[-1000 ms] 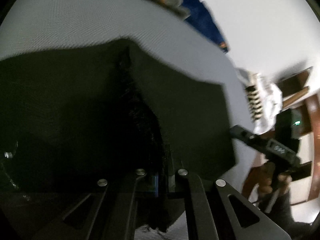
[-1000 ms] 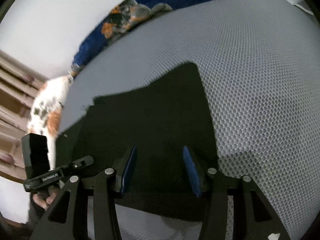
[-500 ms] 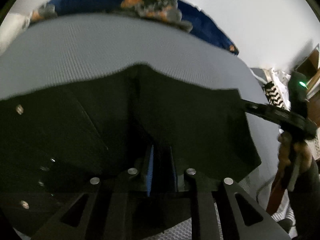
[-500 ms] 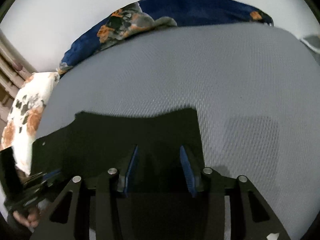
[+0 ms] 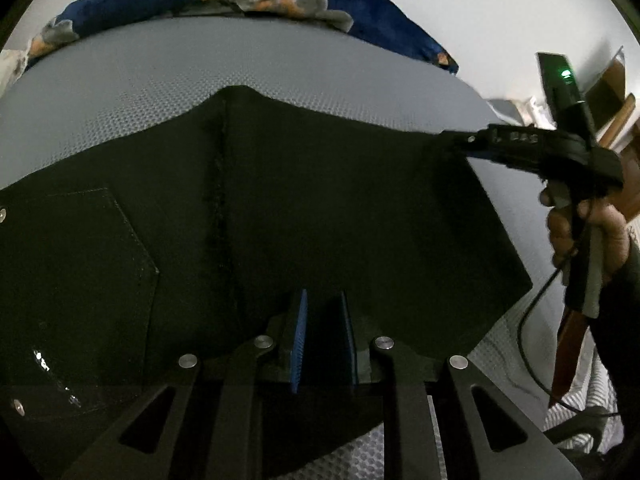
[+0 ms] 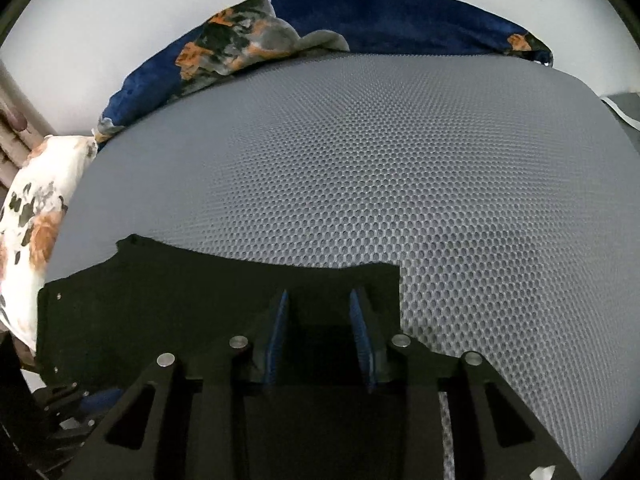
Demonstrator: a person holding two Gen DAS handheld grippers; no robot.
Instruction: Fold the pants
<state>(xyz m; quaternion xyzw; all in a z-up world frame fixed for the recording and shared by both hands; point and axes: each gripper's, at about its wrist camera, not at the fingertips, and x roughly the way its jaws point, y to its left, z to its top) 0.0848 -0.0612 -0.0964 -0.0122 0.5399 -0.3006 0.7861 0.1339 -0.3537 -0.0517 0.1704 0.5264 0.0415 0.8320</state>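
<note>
**Ana:** Left wrist view first. Where are the pants?

**Ben:** The black pants (image 5: 320, 200) lie spread on the grey honeycomb-mesh mattress (image 5: 200, 64). A back pocket (image 5: 80, 264) with pale stitching shows at the left, and a seam runs down from the upper edge.

**Ana:** And the left gripper?

**Ben:** The left gripper (image 5: 322, 344) hangs low over the near part of the fabric. Its blue-padded fingers (image 5: 300, 340) stand a narrow gap apart, with dark cloth showing in the gap. I cannot tell whether they pinch it.

**Ana:** The other one?

**Ben:** The right gripper (image 5: 456, 140) meets the pants' far right corner in the left wrist view, held in the person's right hand (image 5: 588, 232). Its tip merges with the dark cloth there.

**Ana:** From its own camera?

**Ben:** There the right gripper (image 6: 320, 340) has its jaws clearly parted above the pants (image 6: 200, 300), near their right edge. Nothing sits between the pads.

**Ana:** Background?

**Ben:** A navy floral blanket (image 6: 360, 16) lies along the mattress's far edge, and a white floral pillow (image 6: 36, 224) sits at the left.
</note>
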